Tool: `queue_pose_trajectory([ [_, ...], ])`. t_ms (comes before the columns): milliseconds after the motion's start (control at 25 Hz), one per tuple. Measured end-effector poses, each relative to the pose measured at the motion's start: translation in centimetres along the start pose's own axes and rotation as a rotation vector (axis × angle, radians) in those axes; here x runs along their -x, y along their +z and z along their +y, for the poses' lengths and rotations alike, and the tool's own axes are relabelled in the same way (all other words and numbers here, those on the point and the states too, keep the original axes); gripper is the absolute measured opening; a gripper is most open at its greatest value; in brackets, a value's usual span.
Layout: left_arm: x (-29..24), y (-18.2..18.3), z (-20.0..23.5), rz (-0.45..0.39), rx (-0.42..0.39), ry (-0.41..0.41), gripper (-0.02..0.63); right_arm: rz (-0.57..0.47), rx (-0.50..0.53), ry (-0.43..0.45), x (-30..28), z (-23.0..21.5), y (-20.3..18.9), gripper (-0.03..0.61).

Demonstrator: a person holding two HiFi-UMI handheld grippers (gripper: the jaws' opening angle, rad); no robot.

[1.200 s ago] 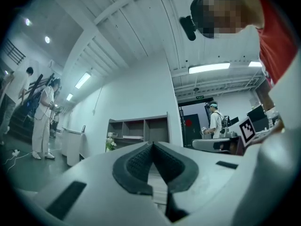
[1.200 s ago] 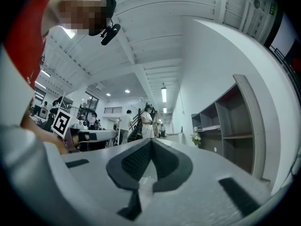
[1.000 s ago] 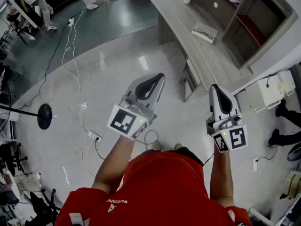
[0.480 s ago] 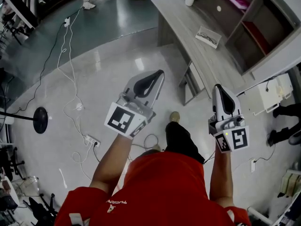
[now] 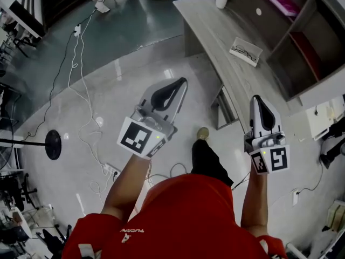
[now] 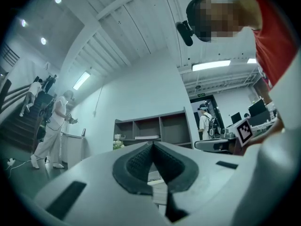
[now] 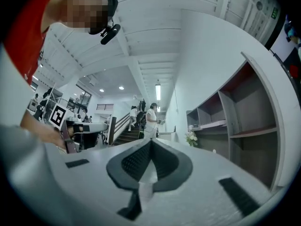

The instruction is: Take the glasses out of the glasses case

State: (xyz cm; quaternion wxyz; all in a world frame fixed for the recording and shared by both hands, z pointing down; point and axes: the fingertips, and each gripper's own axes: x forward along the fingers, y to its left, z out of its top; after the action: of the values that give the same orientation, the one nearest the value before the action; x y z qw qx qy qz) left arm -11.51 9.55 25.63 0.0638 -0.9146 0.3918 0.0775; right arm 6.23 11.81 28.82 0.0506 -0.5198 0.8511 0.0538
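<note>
Both tongs empty, well short of the glasses case.
Left tongs [image 5: 182,82] and right tongs [image 5: 257,98] are each pressed together with nothing between them, held over the floor. The glasses case [image 5: 255,57] lies open on the grey surface [image 5: 210,20] at 1 o'clock, well apart from both tongs. The glasses [image 5: 242,51] seem to sit inside, too small to be sure. Risks: tongs arriving closed would shove the case along the surface instead of gripping. A hard pinch on the thin frame could bend it. The cables [image 5: 81,85] on the floor at 10 o'clock could snag a foot.
</note>
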Motion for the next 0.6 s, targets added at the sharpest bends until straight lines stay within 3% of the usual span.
queue_pose_trajectory([
  [320, -10.9, -2.3, 5.3, 0.019, -0.035, -0.031, 0.009, 0.038, 0.02, -0.015, -7.6, -8.6, -1.9, 0.005],
  [600, -18.8, -4.7, 8.4, 0.037, -0.013, -0.051, 0.01, 0.096, 0.004, -0.009, -13.3, -15.4, -4.5, 0.005],
])
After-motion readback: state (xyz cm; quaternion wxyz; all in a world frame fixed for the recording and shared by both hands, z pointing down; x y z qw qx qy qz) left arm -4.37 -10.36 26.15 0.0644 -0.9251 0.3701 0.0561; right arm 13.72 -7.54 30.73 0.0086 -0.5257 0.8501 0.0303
